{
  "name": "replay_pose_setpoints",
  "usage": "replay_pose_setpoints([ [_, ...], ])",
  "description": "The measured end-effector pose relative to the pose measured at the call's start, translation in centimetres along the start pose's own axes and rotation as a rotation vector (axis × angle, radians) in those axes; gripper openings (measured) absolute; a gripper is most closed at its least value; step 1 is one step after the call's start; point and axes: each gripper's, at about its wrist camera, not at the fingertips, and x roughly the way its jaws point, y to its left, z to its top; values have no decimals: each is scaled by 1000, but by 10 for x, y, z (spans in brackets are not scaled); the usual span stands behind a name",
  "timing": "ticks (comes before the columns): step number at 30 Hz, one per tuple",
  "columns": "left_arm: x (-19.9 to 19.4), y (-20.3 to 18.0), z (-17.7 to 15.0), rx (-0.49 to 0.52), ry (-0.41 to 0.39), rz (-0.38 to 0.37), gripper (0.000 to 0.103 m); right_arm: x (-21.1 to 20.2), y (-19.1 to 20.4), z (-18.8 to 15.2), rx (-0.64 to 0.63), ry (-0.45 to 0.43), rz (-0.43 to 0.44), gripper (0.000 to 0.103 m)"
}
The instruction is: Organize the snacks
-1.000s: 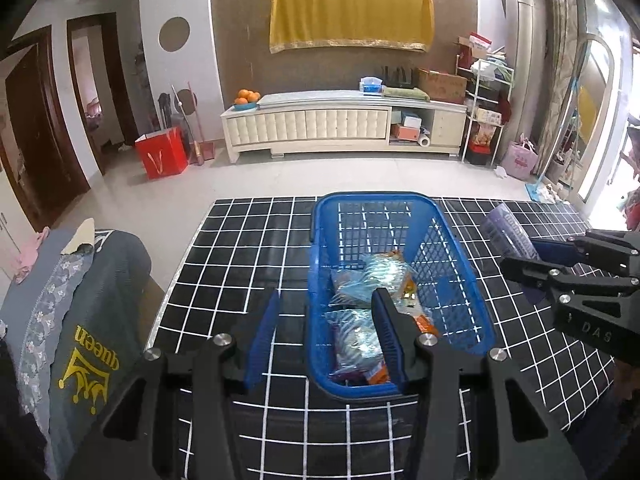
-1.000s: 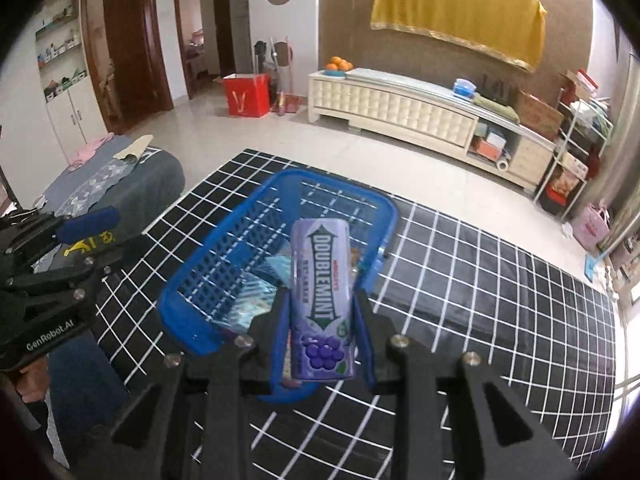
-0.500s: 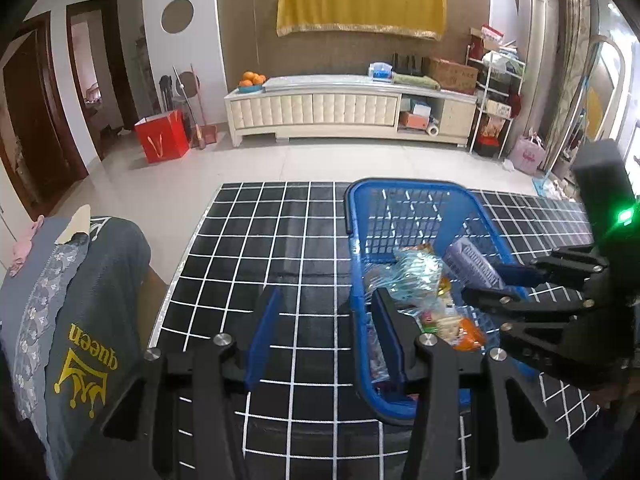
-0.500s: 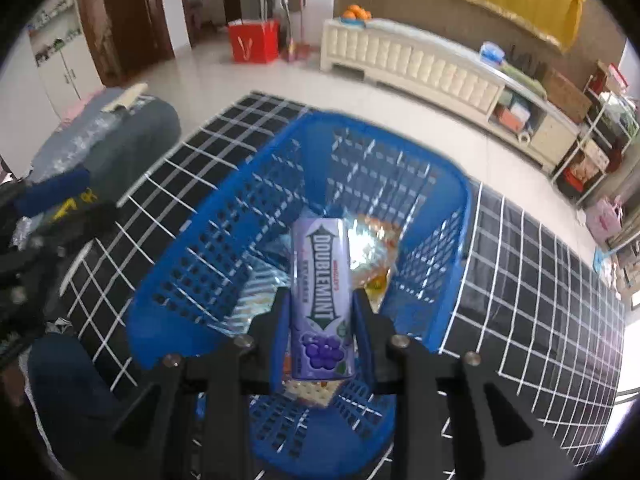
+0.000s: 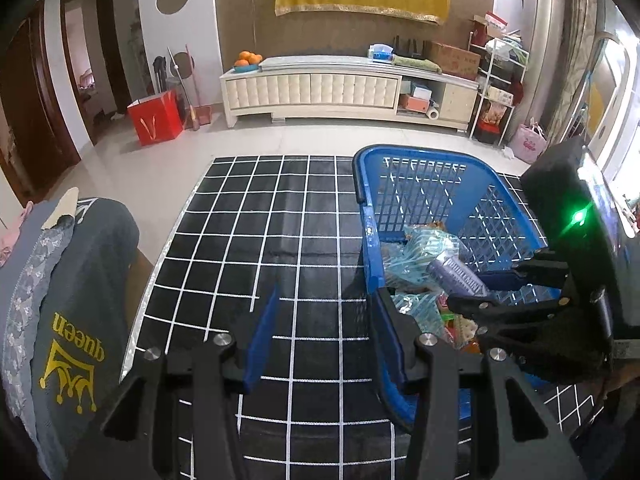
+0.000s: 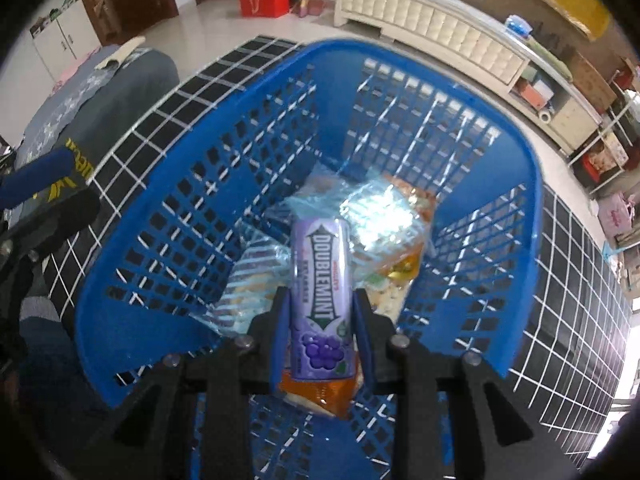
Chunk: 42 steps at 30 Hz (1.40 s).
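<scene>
Gum tube (image 6: 322, 296), purple, "DOUBLEMINT" label, clamped between the pads of the right gripper (image 6: 320, 332). Tube points away from the camera and down into the basket (image 6: 520, 208). It sits inside the rim, over the packets, near the basket's near end. Cannot tell whether its far tip touches the packets below.

Step in hand, as judged: release the tube into the basket. To do it well: keep lowering until the tube is just above or resting on the packets, then part the jaws; a drop from higher could let a round tube roll or bounce toward the slotted wall. Keep the pads clear of the crinkly wrappers so none snags and lifts on withdrawal. Pull back up along the same line, away from the near rim.

Left gripper (image 5: 320, 332): jaws apart, nothing between them. Its right finger hangs in front of the basket's near-left corner, the left finger over the grid mat (image 5: 248, 216). Whether it touches the rim I cannot tell.

Basket contents: clear blue-tinted packets (image 6: 380, 216) heaped mid-basket, an orange packet (image 6: 320, 392) at the near end under the tube, small pale and coloured snacks between. Far end of basket floor bare.

Basket stands on the mat, right of its centre in the left view.
</scene>
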Motion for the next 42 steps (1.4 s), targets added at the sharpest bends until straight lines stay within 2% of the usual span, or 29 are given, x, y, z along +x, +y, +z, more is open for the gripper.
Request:
replay_pose_setpoints([
  [3,4,1,1,3,7,-6,45,13,-5,0,16,52,19,35],
  [6,3,2,2,8,4,-5,45,12,-4,-3,2,51,28,35],
  [9,2,5,1,-3,3,-8,45,7,-4,-6,17,32,41,44],
  [15,-10,2,-4,-11,-5,-14,45,-43,-10,-30,49,-124,5,57],
  [20,-37,-13,-9,-10,-37,-43,45,-107,-34,-65,139,-269,-25,59],
  [23,-59,-29,-12,-4,-70,-71,45,-149,-46,-92,195,-370,-88,59],
  [29,-108,-74,-22,36,-151,-138,45,-212,-56,-148,252,-496,-179,68],
  [31,-123,-90,-25,58,-181,-163,52,-226,-55,-163,263,-526,-205,74],
  [32,-131,-98,-27,70,-199,-174,62,-236,-56,-172,272,-546,-224,78],
  [34,-149,-116,-31,95,-242,-195,72,-251,-57,-189,290,-583,-261,97],
  [35,-156,-122,-34,105,-258,-200,81,-256,-55,-194,298,-598,-278,101],
  [36,-163,-129,-36,115,-276,-201,85,-259,-55,-198,306,-612,-292,103],
  [38,-177,-139,-41,124,-313,-199,86,-267,-55,-212,325,-638,-309,103],
  [40,-187,-145,-45,128,-330,-214,95,-273,-55,-224,334,-652,-310,103],
  [41,-191,-148,-47,129,-336,-223,103,-274,-56,-228,335,-651,-313,103],
  [42,-196,-150,-51,127,-348,-228,103,-275,-55,-232,341,-654,-320,103],
])
